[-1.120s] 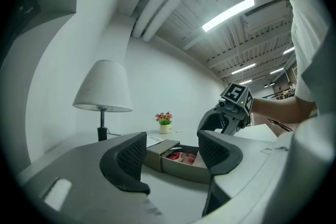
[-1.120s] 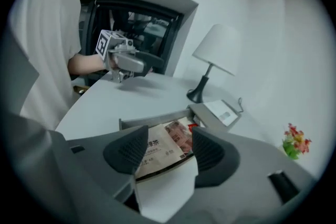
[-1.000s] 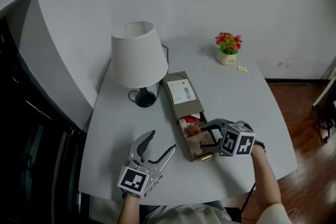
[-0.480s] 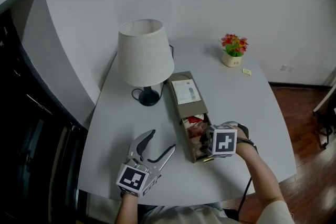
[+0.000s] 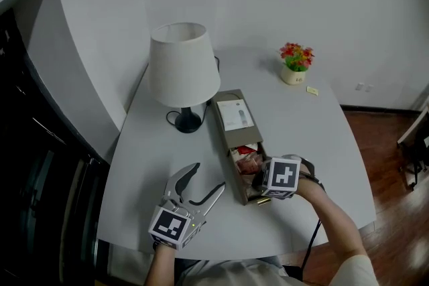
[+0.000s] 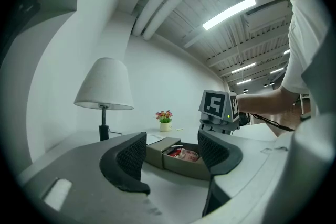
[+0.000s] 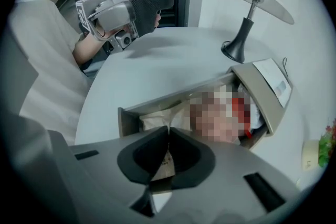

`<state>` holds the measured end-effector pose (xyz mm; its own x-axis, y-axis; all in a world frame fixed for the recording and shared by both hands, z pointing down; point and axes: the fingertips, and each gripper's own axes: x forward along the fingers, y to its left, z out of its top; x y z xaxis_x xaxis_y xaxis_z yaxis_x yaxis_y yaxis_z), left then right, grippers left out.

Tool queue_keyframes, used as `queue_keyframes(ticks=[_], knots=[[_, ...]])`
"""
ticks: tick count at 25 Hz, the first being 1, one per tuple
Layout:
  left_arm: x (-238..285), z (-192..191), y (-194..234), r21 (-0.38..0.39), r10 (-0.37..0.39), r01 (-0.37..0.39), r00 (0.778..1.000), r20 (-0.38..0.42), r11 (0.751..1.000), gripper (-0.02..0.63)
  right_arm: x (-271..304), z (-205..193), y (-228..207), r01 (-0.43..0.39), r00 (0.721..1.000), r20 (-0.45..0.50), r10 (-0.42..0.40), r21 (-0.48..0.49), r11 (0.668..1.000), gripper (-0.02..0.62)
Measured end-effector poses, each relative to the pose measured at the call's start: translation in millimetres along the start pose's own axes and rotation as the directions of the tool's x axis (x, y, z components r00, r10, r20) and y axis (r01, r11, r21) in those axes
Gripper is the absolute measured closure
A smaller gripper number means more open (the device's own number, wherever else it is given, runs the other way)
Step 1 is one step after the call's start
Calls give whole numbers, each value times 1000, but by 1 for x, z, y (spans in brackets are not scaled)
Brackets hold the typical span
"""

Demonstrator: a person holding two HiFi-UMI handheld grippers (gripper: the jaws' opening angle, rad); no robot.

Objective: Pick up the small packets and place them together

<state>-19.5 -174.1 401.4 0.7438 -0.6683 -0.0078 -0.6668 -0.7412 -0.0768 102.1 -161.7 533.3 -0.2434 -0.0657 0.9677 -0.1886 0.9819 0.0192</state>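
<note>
I am holding the right tongs steeply nose-down over the open end of the long cardboard box, which is lying in the middle of the white desk. Their jaws have just been closing and are now almost pressed together, pinching the thin edge of a tan packet that is standing between the pads right at the near wall of the box. Behind that packet, more small packets are lying loose in the open part of the box, some red and some pale; a mosaic patch is covering several of them in the right gripper view, so I am not able to count them. The far half of the box is closed, with a white label on top. I am keeping the left tongs level near the front edge of the desk, well apart from the box on its left side, with the jaws spread wide and nothing between the pads. A lamp with a white shade is standing beside the far end of the box, and a small flower pot is sitting near the back of the desk with a little yellow note just beside it.
</note>
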Motion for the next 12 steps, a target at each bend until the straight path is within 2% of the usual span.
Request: queue_keyframes(ticks=[2,8,12], knots=[[-1,3,0,0,5,-5,1000,2,1000,291,-5,2,5,-15,999,30,15,1,1000,565],[-2,7,1,4,6,-6,1000,9,1000,290,-37,7,0,63,994,89,-61,-14,998,569],[-1,5,0,8,4,-4,1000,8,1000,290,-68,19,-23,187,968,174,-181,-18,982,569]])
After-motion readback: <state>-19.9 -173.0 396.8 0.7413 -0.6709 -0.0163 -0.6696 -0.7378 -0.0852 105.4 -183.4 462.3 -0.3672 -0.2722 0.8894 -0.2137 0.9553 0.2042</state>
